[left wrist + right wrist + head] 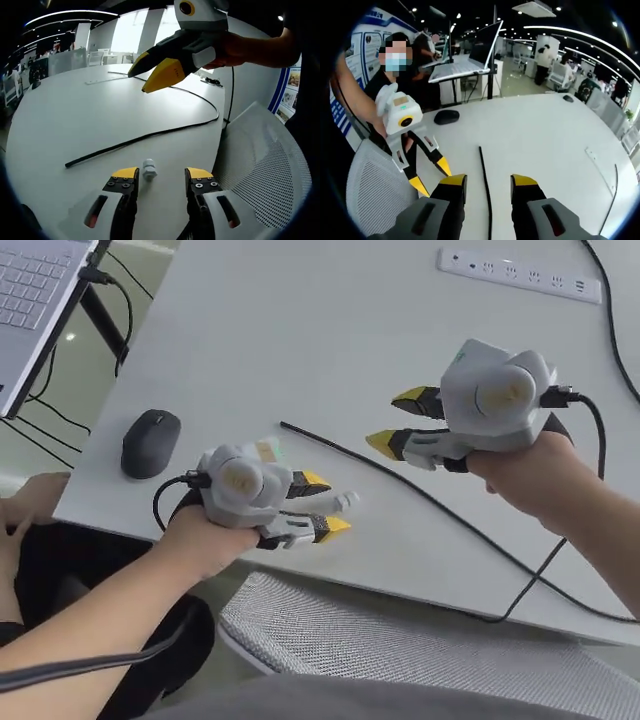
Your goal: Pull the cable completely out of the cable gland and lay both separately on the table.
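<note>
A: Head view, go.
B: White tabletop [300,330]. The left tool [335,505] sits low at the near edge with its jaws apart, released. The right tool [393,420] is held higher on the right, jaws also apart, released. The black cable [350,452] lies flat on the tabletop. Its free end is between the two tools and the rest runs off toward the near right edge. A mouse [151,443] is at the left, a laptop [35,290] far left, and a power strip [520,275] at the far side.

A: Left gripper view?
B: Its own yellow-tipped jaws are spread, gripping nothing. The white cable gland [149,169] stands on the tabletop just ahead, in the gap between the tips and nearer the left one. I can't tell if it touches that tip. The cable lies beyond it, apart from the gland with bare tabletop between. The right tool hangs above the cable at the top, jaws apart. A mesh chair [260,165] is on the right.

A: Right gripper view?
B: Its own jaws are apart, released. The cable on the tabletop runs up through the gap between them, and its free end stops short of the mouse. The left tool is at the left, held in a hand [380,125], jaws spread. The laptop is behind it.
</note>
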